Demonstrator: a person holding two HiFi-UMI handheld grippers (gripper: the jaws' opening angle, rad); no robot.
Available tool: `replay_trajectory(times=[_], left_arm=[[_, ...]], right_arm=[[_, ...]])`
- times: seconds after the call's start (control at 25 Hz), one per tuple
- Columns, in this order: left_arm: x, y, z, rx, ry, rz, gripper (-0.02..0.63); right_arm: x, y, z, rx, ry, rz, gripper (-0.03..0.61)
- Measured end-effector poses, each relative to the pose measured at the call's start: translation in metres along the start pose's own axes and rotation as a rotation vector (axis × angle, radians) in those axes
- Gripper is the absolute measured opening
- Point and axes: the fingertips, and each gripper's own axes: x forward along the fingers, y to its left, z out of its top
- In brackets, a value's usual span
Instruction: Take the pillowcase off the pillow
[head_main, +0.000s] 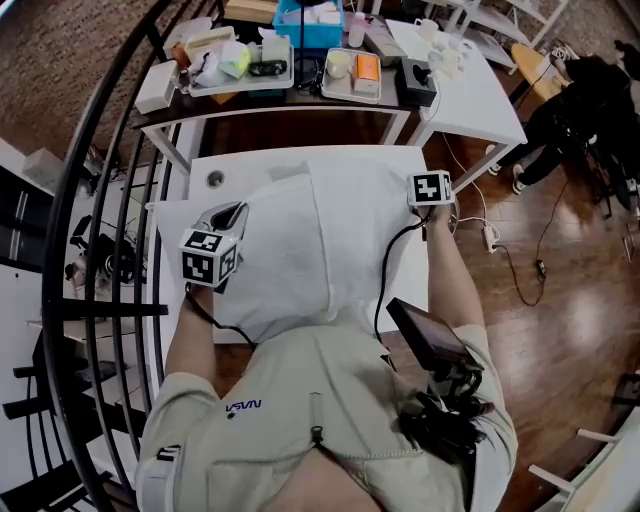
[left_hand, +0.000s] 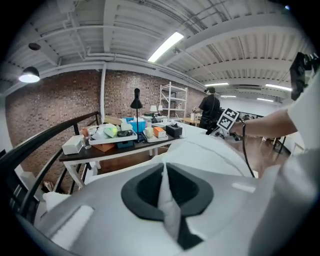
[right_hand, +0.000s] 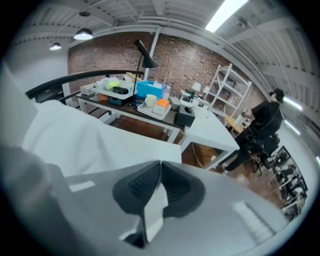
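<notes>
Both tongs already have the cloth. The left tongs (left_hand: 164, 190) are pressed together on a thin white fold, and the right tongs (right_hand: 159, 192) pinch a similar fold. From where I stand, the pillowcase (head_main: 300, 250) sits lifted between the two hands over the white worktop (head_main: 235, 170), bulging as if the pillow is inside, though the pillow itself is covered. Its long axis runs from the far side of the worktop back toward the person's chest, where the near end droops against the shirt. The left tongs hold the left flank, a little closer to the body. The right tongs hold the right edge, slightly farther out. So the case lies between the grips rather than ahead of either, and I'd judge any stripping pull has to run along that near-to-far line. I cannot tell which end is the open one. The count is one pillowcase, two tongs and one worktop under it, with one cluttered table (head_main: 300, 105) beyond.
</notes>
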Motion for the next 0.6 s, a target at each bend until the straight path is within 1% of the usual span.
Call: replay_trajectory(times=[0.04,0.12,0.2,0.28,0.32,0.36,0.4,0.44,0.48,0.52,0.6], left_arm=[[0.007,0.000,-0.005,0.004,0.019,-0.010,0.014],[0.024,-0.001,-0.014,0.022,0.052,-0.014,0.015],[0.040,0.001,-0.024,0.016,0.071,-0.003,0.015],[0.052,0.003,-0.030,0.012,0.082,0.010,0.017],[0.057,0.003,-0.031,0.027,0.086,0.021,0.018],[0.061,0.004,-0.030,0.049,0.089,0.036,0.022],[0.064,0.005,-0.028,0.071,0.088,0.050,0.025],[0.066,0.006,-0.025,0.089,0.083,0.065,0.029],[0.067,0.008,-0.022,0.102,0.074,0.080,0.038],[0.067,0.010,-0.019,0.108,0.063,0.095,0.048],[0.061,0.013,-0.015,0.104,0.043,0.124,0.068]], right_arm=[[0.000,-0.005,-0.012,0.017,0.023,-0.002,0.009],[0.005,0.003,-0.020,0.007,0.012,0.026,0.009],[0.012,0.009,-0.030,-0.002,0.011,0.029,0.009],[0.017,0.011,-0.049,0.028,0.046,0.029,0.009],[0.018,0.015,-0.056,0.062,0.049,0.059,0.011],[0.019,0.026,-0.058,0.108,0.028,0.125,0.012],[0.020,0.039,-0.058,0.154,-0.004,0.198,0.027],[0.021,0.046,-0.057,0.182,-0.030,0.236,0.063],[0.020,0.048,-0.057,0.189,-0.051,0.242,0.104],[0.017,0.049,-0.055,0.189,-0.074,0.239,0.128],[0.006,0.053,-0.047,0.199,-0.131,0.226,0.132]])
